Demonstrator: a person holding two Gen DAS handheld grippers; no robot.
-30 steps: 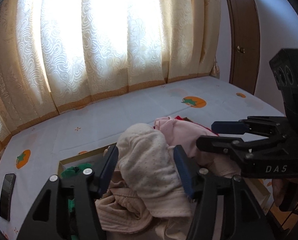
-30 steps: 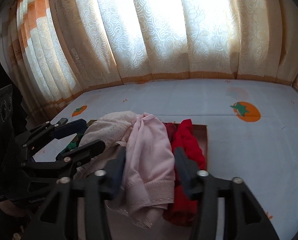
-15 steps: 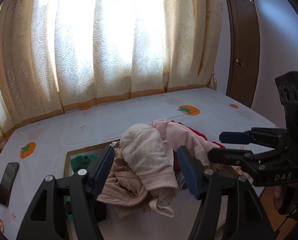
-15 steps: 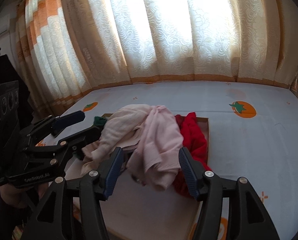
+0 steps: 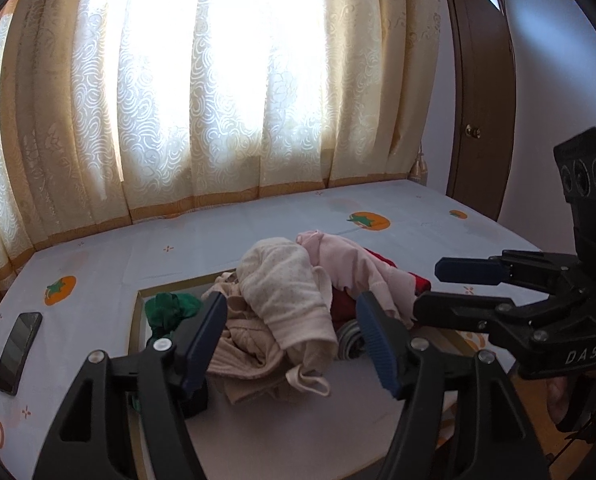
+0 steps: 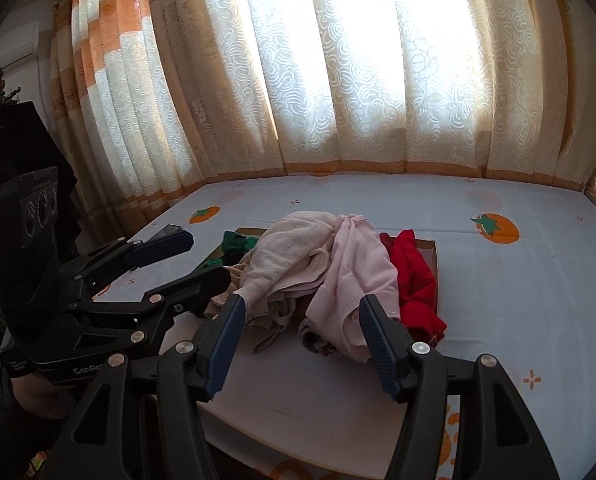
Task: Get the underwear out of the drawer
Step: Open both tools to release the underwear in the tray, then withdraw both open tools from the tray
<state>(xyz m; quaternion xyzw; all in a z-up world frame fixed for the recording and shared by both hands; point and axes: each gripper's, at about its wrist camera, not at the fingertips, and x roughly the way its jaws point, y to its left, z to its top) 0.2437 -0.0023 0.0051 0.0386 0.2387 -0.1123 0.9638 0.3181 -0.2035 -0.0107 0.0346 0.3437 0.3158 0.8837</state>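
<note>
A wide curtain of cream fabric with a raised swirl pattern and an orange band along its hem fills the back of both views, sunlight glowing through it. Below it lies the bed, covered in a pale sheet printed with orange persimmons and small orange stars. A dark wooden door with a brass knob stands at the right in the left wrist view. On the bed sits the shallow drawer, a flat wooden tray with a thin rim and smooth light floor.

The underwear is heaped at the far end of the drawer: a cream dotted knit piece, a pale pink one draped beside it, beige pieces beneath, a crumpled red one at the right and a green one at the left rim. A dark phone lies flat on the sheet left of the drawer.

The left tool is open, its ribbed blue pads apart on either side of the cream piece and clear of it. The right tool is likewise open, the pink piece lying beyond its spread pads, untouched. Each tool's black frame shows in the other's view, beside the pile.
</note>
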